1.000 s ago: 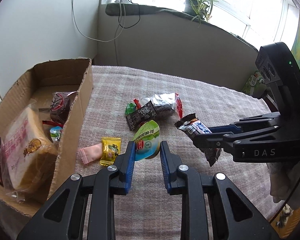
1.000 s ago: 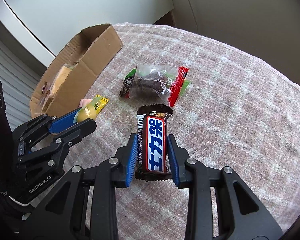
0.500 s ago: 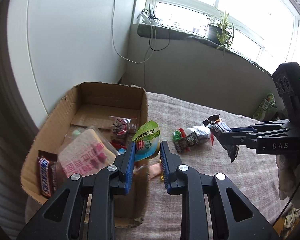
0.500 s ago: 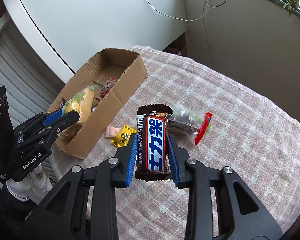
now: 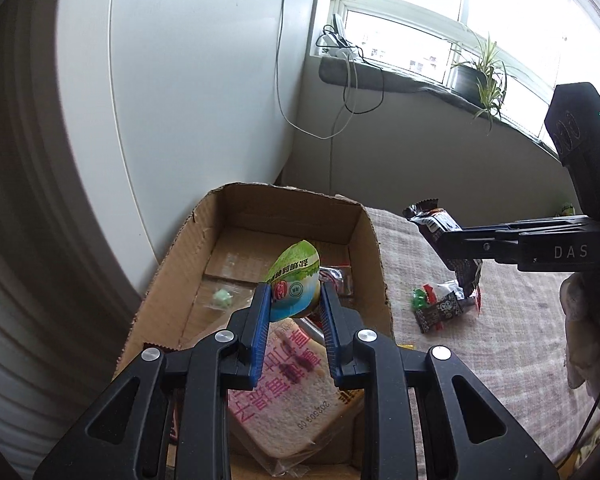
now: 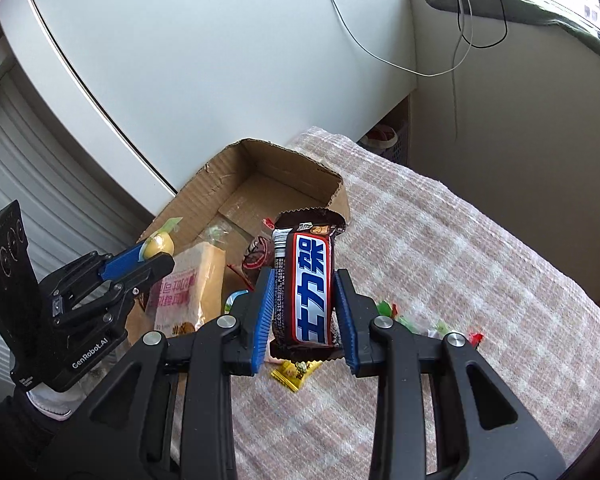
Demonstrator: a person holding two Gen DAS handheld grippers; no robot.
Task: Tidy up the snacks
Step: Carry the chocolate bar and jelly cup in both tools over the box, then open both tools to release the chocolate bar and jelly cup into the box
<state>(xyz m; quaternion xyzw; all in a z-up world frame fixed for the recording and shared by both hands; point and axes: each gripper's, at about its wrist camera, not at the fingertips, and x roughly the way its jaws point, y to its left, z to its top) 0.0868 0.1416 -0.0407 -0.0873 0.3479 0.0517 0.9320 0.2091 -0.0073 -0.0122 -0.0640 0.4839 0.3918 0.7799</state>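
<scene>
Potted spider plant (image 5: 485,76) on the window ledge (image 5: 400,80); white cable (image 5: 284,92) hanging down the wall; checked cloth (image 6: 480,280) covering the worktop.

A table draped in a pink checked cloth (image 6: 480,264) carries it all. At its wall-side edge sits an open cardboard box (image 5: 374,240) (bread and small packets inside). Out on the cloth, near the box: a yellow candy (image 6: 294,370), and beyond it a small cluster of wrapped snacks (image 5: 444,306), red, green and black.
</scene>
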